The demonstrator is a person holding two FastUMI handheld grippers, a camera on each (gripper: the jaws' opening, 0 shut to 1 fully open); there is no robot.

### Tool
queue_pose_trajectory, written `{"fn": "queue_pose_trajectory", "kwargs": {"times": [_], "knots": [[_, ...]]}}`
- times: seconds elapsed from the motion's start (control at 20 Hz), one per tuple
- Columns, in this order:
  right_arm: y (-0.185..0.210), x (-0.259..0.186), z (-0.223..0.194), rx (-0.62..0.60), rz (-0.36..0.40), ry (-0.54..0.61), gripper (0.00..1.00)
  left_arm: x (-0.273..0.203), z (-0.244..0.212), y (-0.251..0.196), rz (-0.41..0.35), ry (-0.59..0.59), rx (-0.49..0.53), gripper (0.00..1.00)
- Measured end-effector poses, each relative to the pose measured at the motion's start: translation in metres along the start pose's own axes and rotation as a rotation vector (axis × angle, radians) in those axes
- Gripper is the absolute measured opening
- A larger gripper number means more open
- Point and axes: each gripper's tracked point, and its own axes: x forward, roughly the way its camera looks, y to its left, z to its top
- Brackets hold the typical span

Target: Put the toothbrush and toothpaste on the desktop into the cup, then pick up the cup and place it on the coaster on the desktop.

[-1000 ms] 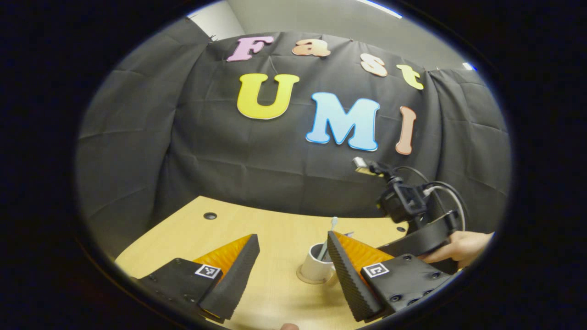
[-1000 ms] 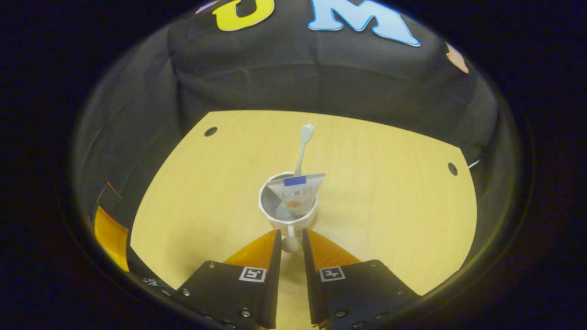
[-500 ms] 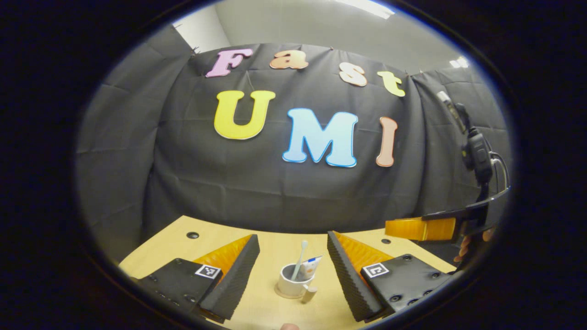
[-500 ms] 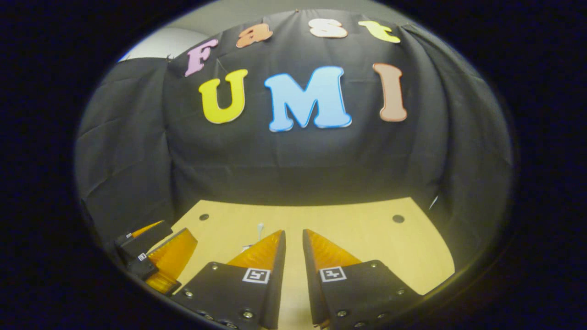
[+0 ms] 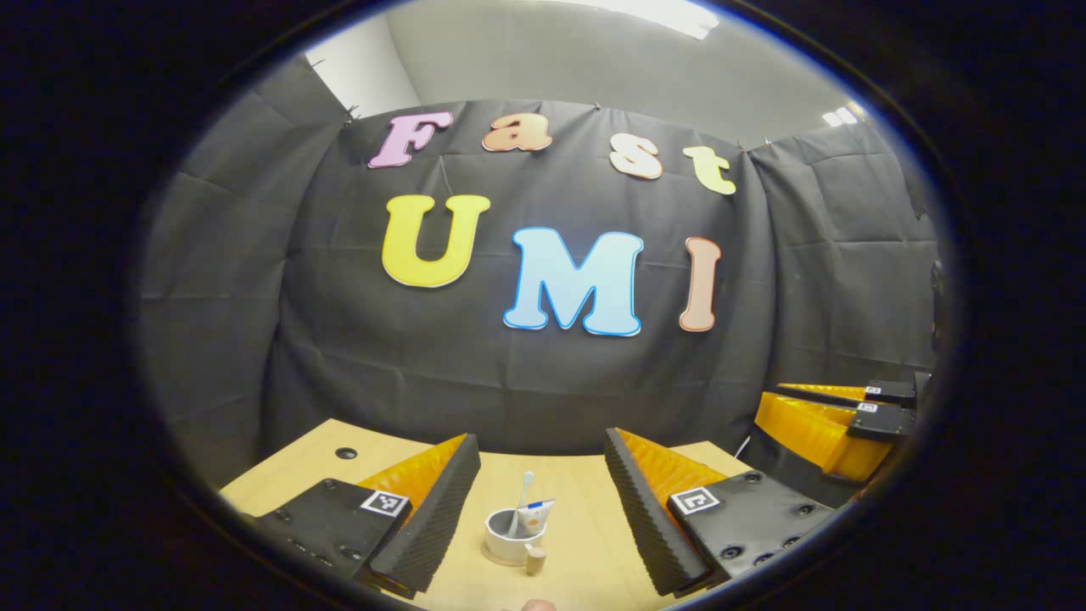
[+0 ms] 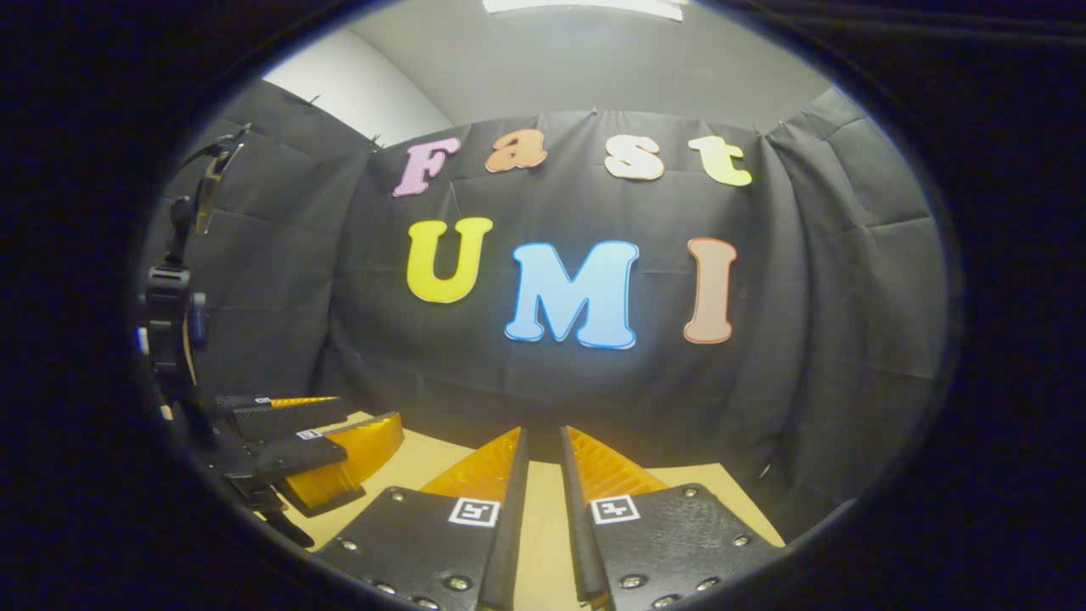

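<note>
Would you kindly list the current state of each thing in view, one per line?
cup: upright on the coaster
toothbrush: standing in the cup
toothpaste: in the cup
left gripper: jaws open, empty
right gripper: jaws nearly closed, empty

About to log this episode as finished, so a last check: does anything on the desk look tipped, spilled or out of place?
Nothing stands out. The cup stands upright on the coaster, with the toothbrush and toothpaste inside. The left gripper is open and apart from it.
</note>
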Motion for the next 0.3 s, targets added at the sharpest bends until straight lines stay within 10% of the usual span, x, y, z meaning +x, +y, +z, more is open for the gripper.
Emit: {"fn": "queue_pose_trajectory", "kwargs": {"times": [0.3], "knots": [[-0.008,-0.02,-0.003,-0.014,0.026,-0.032,0.24,-0.011,0.009,-0.015,0.062,-0.014,-0.01,0.96]]}}
